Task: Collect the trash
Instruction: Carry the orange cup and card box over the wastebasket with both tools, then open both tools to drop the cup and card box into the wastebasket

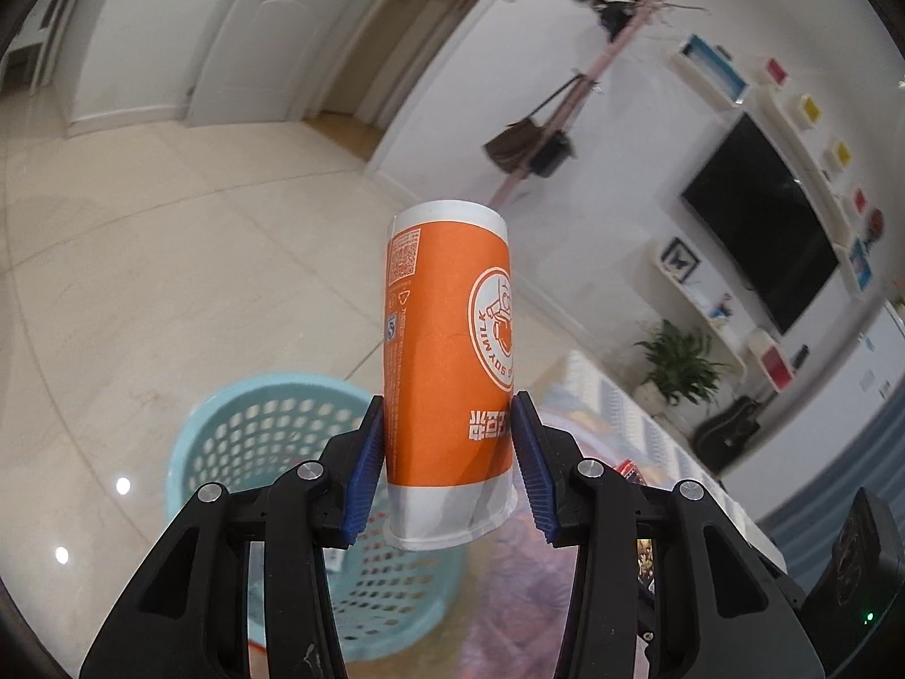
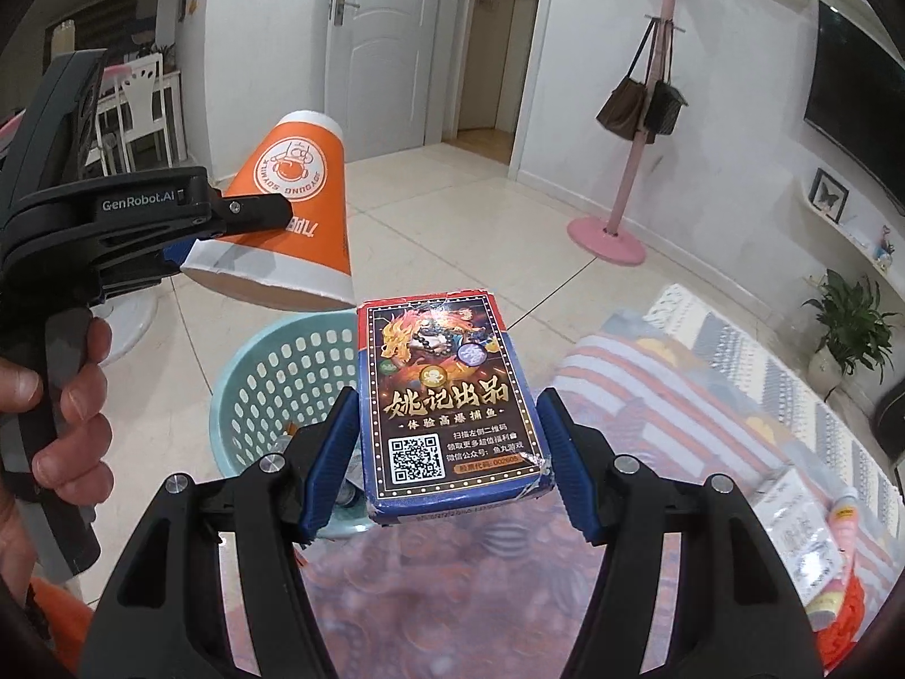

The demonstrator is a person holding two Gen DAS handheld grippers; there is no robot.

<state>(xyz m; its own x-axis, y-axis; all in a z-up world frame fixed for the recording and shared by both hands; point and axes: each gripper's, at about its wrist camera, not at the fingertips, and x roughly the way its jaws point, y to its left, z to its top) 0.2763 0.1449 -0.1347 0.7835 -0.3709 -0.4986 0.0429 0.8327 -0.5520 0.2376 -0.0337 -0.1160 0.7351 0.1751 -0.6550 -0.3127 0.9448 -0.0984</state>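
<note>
One orange paper cup [image 1: 447, 362] clamped in the left hand-held gripper [image 1: 449, 452]; one card box [image 2: 449, 407] clamped in the right hand-held gripper [image 2: 449, 452]; one teal basket [image 2: 277, 373] below.

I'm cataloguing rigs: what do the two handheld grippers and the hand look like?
Both the left gripper and right gripper have black plastic linkage arms with silver pivot bolts and ribbed blue finger pads. The left one carries white "GenRobot.AI" lettering. The bare hand shows no sleeve.
</note>
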